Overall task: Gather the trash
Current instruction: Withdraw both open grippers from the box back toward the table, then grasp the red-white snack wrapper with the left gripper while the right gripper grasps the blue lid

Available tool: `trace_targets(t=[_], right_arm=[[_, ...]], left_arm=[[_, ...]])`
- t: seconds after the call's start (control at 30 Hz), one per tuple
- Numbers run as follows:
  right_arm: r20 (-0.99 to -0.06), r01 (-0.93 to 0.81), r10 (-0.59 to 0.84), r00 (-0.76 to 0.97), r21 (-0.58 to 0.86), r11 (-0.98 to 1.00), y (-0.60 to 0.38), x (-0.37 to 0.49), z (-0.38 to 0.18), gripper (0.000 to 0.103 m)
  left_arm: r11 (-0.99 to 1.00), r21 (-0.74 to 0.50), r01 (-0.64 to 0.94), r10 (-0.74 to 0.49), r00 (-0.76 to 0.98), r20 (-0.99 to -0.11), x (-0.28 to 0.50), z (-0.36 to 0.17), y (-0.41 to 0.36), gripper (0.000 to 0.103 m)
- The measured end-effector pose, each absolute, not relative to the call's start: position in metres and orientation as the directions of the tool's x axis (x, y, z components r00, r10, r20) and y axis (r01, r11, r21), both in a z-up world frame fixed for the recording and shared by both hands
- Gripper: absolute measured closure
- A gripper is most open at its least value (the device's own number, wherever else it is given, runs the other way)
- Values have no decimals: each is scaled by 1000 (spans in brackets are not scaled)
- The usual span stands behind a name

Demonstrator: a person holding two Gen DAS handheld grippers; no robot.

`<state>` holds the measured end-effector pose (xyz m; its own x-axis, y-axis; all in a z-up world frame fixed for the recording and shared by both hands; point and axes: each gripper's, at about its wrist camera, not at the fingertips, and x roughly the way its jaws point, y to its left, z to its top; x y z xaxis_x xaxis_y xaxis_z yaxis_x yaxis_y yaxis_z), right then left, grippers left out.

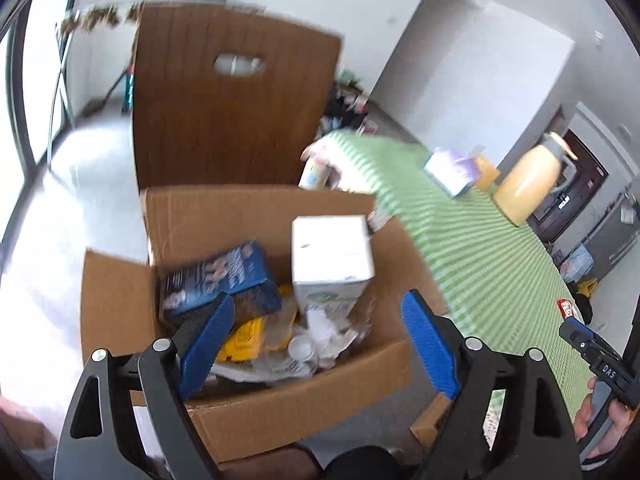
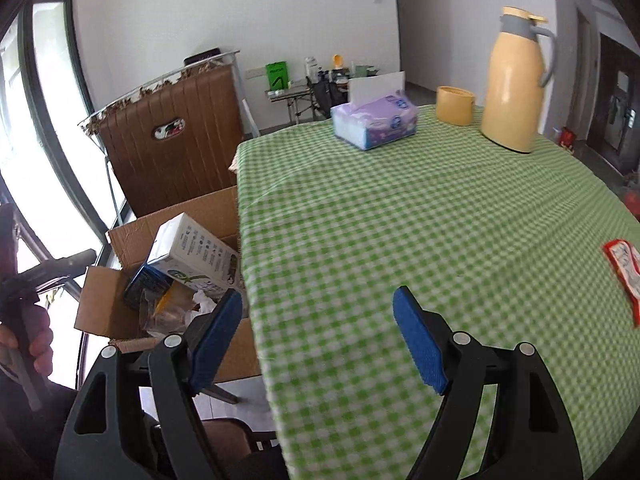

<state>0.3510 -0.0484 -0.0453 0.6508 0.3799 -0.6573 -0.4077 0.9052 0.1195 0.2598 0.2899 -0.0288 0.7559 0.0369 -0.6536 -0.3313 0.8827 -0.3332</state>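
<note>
An open cardboard box (image 1: pixel 280 396) stands beside the table and holds trash: a white carton (image 1: pixel 330 252), a blue box (image 1: pixel 218 276), a yellow packet and crumpled wrappers. My left gripper (image 1: pixel 316 344) is open and empty just above the box. My right gripper (image 2: pixel 318 336) is open and empty over the table's near left edge. A red-and-white wrapper (image 2: pixel 624 272) lies on the green checked tablecloth (image 2: pixel 400 220) to the right. The box (image 2: pixel 132 236) also shows at the left of the right wrist view. The wrapper (image 1: pixel 566 308) shows small in the left wrist view.
A purple tissue pack (image 2: pixel 374 120), a yellow cup (image 2: pixel 454 104) and a yellow thermos jug (image 2: pixel 516 80) stand at the table's far side. A brown chair back (image 1: pixel 232 96) rises behind the box. A window is to the left.
</note>
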Motion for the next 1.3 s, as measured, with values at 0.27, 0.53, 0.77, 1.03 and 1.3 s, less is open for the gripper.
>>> trace_targets(t=[0.27, 0.53, 0.77, 1.03, 1.3], right_arm=[[-636, -72, 123, 762, 106, 992, -224, 311, -49, 25], [-647, 244, -113, 754, 116, 963, -385, 258, -52, 25], [-639, 336, -184, 747, 124, 934, -455, 239, -44, 25], [-637, 347, -197, 746, 118, 930, -489, 261, -38, 25], [-676, 263, -92, 731, 155, 952, -500, 340, -55, 25]], left_arm=[[966, -260, -2, -149, 817, -557, 286, 15, 142, 10], [890, -235, 391, -453, 696, -558, 365, 4, -81, 8], [764, 94, 639, -472, 651, -594, 446, -37, -298, 8], [659, 273, 701, -358, 612, -705, 526, -85, -417, 10], [752, 15, 659, -403, 477, -781, 567, -90, -377, 92]])
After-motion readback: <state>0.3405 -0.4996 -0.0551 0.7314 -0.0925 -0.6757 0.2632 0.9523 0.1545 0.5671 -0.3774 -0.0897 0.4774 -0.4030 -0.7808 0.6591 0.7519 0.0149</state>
